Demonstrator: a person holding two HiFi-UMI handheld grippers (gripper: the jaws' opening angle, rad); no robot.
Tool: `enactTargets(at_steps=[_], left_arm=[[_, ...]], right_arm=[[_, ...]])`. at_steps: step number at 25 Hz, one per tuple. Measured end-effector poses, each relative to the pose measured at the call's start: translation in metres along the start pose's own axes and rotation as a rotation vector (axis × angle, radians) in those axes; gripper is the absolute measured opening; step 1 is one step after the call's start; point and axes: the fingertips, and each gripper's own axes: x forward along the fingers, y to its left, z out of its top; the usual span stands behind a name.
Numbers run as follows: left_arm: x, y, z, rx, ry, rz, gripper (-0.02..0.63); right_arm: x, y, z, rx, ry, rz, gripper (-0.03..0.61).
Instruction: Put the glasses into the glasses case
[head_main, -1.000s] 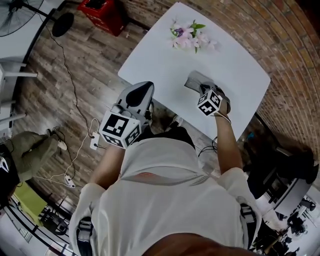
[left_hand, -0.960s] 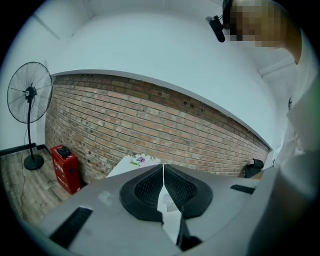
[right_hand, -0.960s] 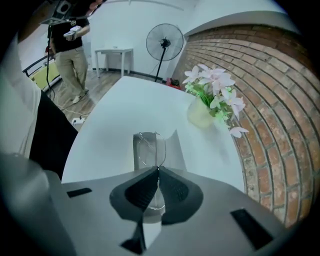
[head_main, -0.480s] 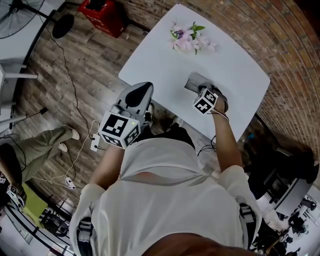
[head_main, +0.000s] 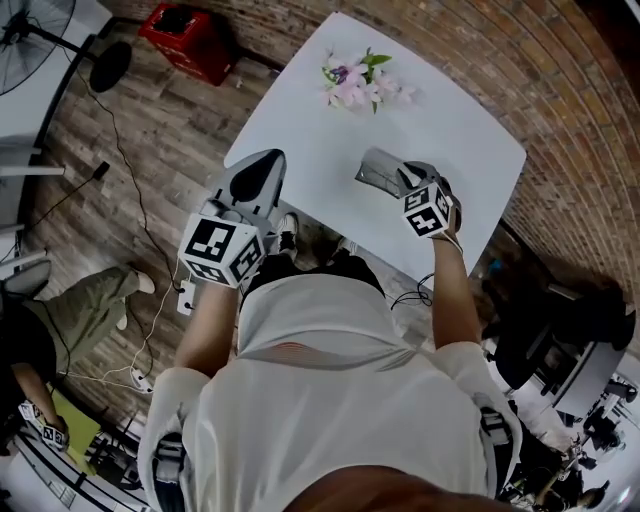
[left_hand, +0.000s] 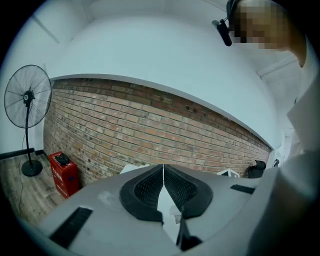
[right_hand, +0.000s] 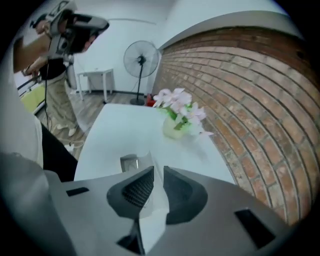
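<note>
Glasses case (head_main: 381, 169), just one, is pinched by the right claw (right_hand: 154, 176); left claw (left_hand: 163, 175) clenched empty.

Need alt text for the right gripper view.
The right gripper pinches a thin pale flap, probably the case lid, above a white table. Pink flowers stand beyond, beside a brick wall.

Your table (head_main: 470, 150) is white, with round corners. Pink and white flowers (head_main: 352, 80) in a little pot sit near its far edge. A grey glasses case (head_main: 385, 172) lies nearer to you, well apart from the flowers.
</note>
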Motion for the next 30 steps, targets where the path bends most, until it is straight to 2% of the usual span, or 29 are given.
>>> enactTargets(at_steps=[2, 4, 7, 11, 17, 22, 26, 30], left_arm=[[0.006, -0.003, 0.008, 0.006, -0.011, -0.015, 0.018], [0.014, -0.009, 0.015, 0.015, -0.024, -0.043, 0.018], [0.032, -0.023, 0.029, 0.032, -0.056, -0.110, 0.018], [0.051, -0.048, 0.046, 0.055, -0.092, -0.193, 0.018], [0.073, -0.085, 0.067, 0.104, -0.121, -0.310, 0.018], [0.083, -0.118, 0.079, 0.143, -0.135, -0.378, 0.018], [0.088, -0.137, 0.088, 0.171, -0.139, -0.421, 0.018], [0.090, -0.144, 0.090, 0.190, -0.131, -0.437, 0.018]], right_arm=[[-0.031, -0.019, 0.014, 0.068, -0.077, -0.061, 0.085], [-0.065, -0.035, 0.030, 0.082, -0.148, -0.144, 0.053], [-0.116, -0.056, 0.053, 0.113, -0.253, -0.248, 0.051], [-0.179, -0.070, 0.079, 0.222, -0.407, -0.315, 0.051], [-0.257, -0.083, 0.090, 0.315, -0.563, -0.483, 0.051], [-0.307, -0.093, 0.078, 0.545, -0.770, -0.467, 0.051], [-0.325, -0.098, 0.060, 0.587, -0.782, -0.531, 0.051], [-0.322, -0.099, 0.053, 0.626, -0.797, -0.535, 0.051]])
